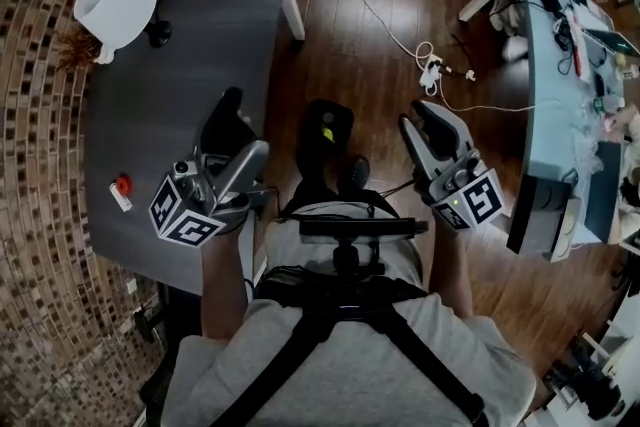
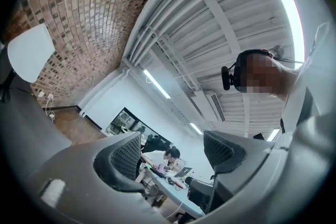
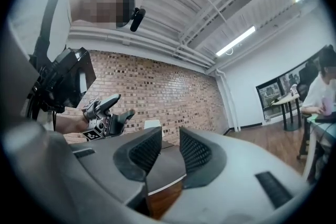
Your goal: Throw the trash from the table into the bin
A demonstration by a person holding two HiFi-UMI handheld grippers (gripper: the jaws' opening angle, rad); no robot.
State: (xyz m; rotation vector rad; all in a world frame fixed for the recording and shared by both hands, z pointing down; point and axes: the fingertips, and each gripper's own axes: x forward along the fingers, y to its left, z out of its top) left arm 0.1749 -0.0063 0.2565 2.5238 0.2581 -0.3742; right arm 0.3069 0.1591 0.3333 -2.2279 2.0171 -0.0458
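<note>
Your smooth, dark grey table curves away. A rounded white bin stands at its far corner. Your left gripper gapes wide and empty, and the right gripper is narrowly parted (nothing between). A small red-and-white trash piece lies on the table near the left gripper.

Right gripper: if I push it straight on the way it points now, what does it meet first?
Most likely the grey table: its edge sits between the right gripper's parted jaws, white bin beyond. Depth is unclear; it may clear the tabletop.
</note>
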